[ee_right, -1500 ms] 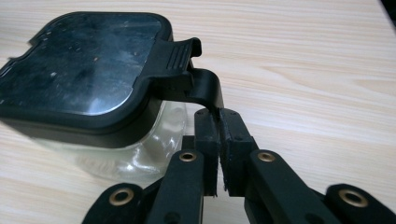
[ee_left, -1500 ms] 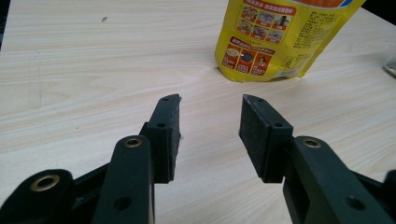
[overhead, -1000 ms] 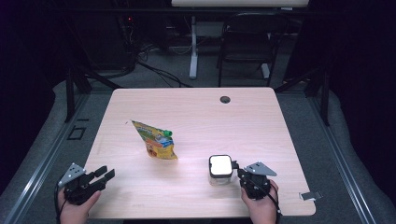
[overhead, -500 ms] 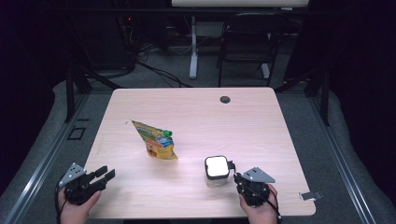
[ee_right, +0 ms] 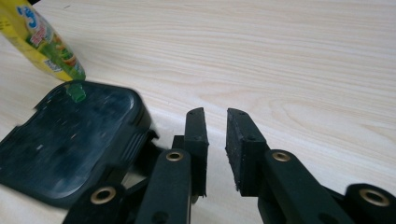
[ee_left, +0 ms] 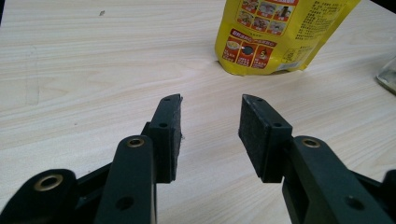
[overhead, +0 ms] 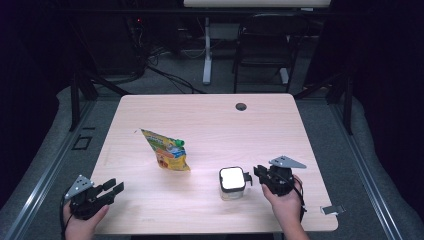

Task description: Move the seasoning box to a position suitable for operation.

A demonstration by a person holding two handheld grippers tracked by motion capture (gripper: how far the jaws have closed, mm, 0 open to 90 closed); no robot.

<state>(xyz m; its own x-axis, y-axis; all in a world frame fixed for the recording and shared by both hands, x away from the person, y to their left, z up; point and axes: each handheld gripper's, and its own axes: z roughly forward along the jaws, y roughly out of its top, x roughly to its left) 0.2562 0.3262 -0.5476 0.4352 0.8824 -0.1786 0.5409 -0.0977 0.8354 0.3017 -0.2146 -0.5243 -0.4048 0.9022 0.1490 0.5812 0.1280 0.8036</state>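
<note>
A yellow snack pouch [overhead: 167, 156] with a green cap lies left of the middle of the light wood table [overhead: 200, 115]. A small square container [overhead: 232, 182] with a glare-white lid stands near the front edge. My right gripper [overhead: 254, 175] is just to its right and clear of it. Its jaws have just been opening, and nothing is in the narrow gap of my right gripper [ee_right: 215, 114]. The container's lid [ee_right: 74, 140] looks dark beside the left jaw, with the pouch [ee_right: 42, 42] behind it. My left gripper [overhead: 116, 186] rests open at the front left corner. Ahead of my empty left gripper [ee_left: 210, 107] lies the pouch [ee_left: 275, 32].
A dark grommet hole [overhead: 241, 106] sits near the table's far edge. A small metal piece [overhead: 332, 210] lies at the front right corner. Behind the table are a chair [overhead: 260, 50], a white desk leg [overhead: 206, 50] and cables on the floor.
My right gripper has drawn back a little from the container, which shifted slightly left, and its jaws have parted. The left gripper and the pouch have not moved.
</note>
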